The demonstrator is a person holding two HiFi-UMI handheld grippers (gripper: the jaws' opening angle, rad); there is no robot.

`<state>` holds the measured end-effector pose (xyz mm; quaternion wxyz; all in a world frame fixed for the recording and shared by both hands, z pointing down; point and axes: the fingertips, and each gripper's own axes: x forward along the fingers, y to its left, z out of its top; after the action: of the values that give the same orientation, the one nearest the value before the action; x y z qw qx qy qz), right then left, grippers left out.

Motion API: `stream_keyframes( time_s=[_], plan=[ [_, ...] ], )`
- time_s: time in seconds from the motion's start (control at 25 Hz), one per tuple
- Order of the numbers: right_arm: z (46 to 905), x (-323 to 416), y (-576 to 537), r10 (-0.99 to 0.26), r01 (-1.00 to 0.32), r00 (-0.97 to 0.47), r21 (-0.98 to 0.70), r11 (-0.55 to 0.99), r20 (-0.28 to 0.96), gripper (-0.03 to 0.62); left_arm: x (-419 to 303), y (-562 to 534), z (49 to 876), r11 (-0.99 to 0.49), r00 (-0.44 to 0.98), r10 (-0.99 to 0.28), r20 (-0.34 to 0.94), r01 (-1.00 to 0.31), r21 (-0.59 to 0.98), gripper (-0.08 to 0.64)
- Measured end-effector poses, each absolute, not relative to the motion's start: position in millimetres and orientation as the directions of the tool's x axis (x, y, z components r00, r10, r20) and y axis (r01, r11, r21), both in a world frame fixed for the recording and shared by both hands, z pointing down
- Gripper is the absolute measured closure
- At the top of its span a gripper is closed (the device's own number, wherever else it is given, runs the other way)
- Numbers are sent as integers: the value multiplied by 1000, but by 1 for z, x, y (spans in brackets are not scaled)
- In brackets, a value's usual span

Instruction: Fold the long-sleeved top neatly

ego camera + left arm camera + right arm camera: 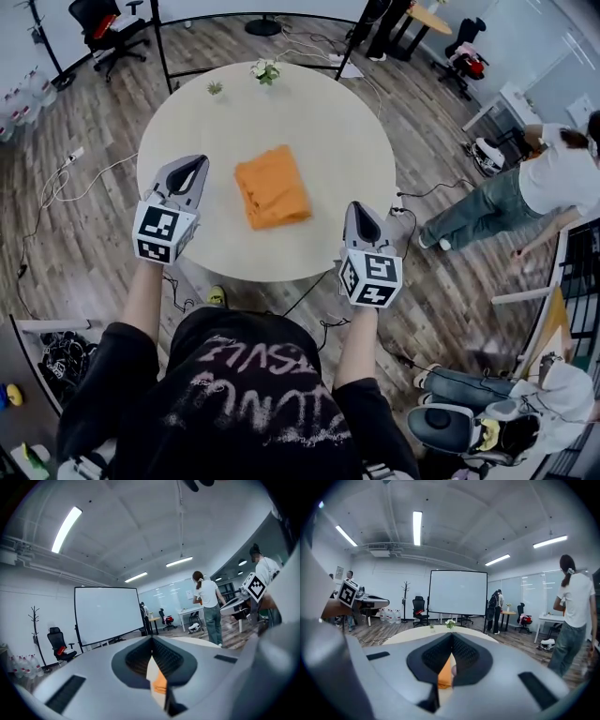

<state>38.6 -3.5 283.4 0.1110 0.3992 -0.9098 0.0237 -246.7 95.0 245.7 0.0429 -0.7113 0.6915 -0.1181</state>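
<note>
The orange long-sleeved top (273, 187) lies folded into a compact rectangle in the middle of the round beige table (347, 141). My left gripper (192, 168) hovers over the table's left part, shut and holding nothing, well left of the top. My right gripper (359, 217) is lifted near the table's front right edge, also shut and empty, to the right of the top. In the left gripper view a sliver of the orange top (160, 684) shows behind the closed jaws; the right gripper view shows the top (446, 673) the same way.
Two small flower pots (266, 70) (215, 88) stand at the table's far edge. A person (525, 192) crouches on the floor at the right. Cables (66, 183) trail on the wooden floor on the left, and office chairs (106, 28) stand at the back.
</note>
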Motion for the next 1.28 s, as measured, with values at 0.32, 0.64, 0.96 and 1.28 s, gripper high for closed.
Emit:
stream_keyframes(
  time_s=[0.32, 0.64, 0.96, 1.28],
  plan=[
    [276, 65, -2, -705, -713, -685, 30, 700, 183, 588, -237, 129, 240, 61, -78, -995, 69, -975, -215, 549],
    [267, 73, -2, -698, -704, -699, 20, 710, 153, 588, -238, 147, 231, 113, -124, -991, 39, -969, -221, 549],
    [263, 78, -4, -702, -706, -699, 25, 708, 138, 588, -236, 157, 231, 133, -143, -989, 29, -965, -226, 549],
    [262, 78, -10, -710, -714, -691, 20, 699, 136, 588, -238, 154, 231, 121, -130, -991, 31, -971, -207, 549]
  ],
)
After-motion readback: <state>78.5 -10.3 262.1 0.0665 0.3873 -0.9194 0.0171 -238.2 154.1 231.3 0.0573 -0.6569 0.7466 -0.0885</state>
